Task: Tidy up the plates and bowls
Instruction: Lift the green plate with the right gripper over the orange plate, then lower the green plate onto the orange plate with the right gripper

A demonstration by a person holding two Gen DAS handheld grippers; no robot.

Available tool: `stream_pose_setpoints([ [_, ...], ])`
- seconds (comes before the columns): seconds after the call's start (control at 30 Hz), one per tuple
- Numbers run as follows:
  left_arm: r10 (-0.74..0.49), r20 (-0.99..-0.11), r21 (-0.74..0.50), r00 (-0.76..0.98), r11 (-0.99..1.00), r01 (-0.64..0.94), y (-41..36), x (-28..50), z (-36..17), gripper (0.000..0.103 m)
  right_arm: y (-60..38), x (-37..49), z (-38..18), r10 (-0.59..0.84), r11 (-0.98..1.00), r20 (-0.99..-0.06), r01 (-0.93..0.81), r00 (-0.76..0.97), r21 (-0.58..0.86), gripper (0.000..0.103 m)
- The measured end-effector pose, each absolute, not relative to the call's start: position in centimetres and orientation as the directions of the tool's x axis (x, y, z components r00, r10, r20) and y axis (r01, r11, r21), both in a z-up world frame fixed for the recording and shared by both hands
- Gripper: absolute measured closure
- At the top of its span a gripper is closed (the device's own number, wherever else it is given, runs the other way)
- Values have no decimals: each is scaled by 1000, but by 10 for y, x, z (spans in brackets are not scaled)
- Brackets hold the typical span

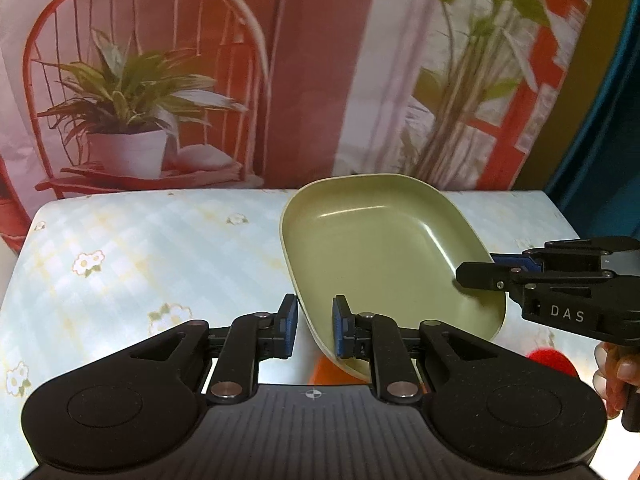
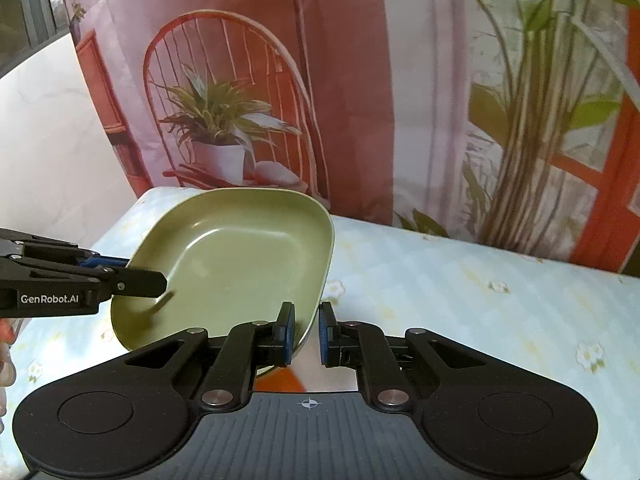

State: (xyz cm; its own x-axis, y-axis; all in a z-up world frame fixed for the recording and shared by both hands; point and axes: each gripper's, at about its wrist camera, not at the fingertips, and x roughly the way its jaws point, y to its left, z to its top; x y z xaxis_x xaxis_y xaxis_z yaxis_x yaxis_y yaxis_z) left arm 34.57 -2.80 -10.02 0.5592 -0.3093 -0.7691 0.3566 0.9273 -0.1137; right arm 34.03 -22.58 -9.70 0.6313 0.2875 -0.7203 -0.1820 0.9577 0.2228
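A green rounded-square plate [image 1: 372,248] is held up above the table, tilted, between both grippers. My left gripper [image 1: 315,330] straddles the plate's near-left rim, its jaws closed on the rim. My right gripper [image 2: 306,336] straddles the opposite rim of the same plate [image 2: 240,264], jaws closed on it. Each gripper shows in the other's view: the right one [image 1: 476,274] at the plate's right edge, the left one [image 2: 144,278] at its left edge.
The table [image 1: 140,264] has a pale blue checked cloth with small flowers. Something orange [image 1: 320,370] lies under the plate, and a red object [image 1: 550,360] sits at the right. A printed backdrop [image 1: 280,80] with a chair and plants hangs behind the table.
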Motion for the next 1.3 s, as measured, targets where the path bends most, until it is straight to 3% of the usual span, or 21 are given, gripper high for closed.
stream_pose_setpoints([
  [1.3,-341,-804,-128,487,900,417,-36,300,-123,85,-237,266,-119,292,954,-737,-133,609,268,90],
])
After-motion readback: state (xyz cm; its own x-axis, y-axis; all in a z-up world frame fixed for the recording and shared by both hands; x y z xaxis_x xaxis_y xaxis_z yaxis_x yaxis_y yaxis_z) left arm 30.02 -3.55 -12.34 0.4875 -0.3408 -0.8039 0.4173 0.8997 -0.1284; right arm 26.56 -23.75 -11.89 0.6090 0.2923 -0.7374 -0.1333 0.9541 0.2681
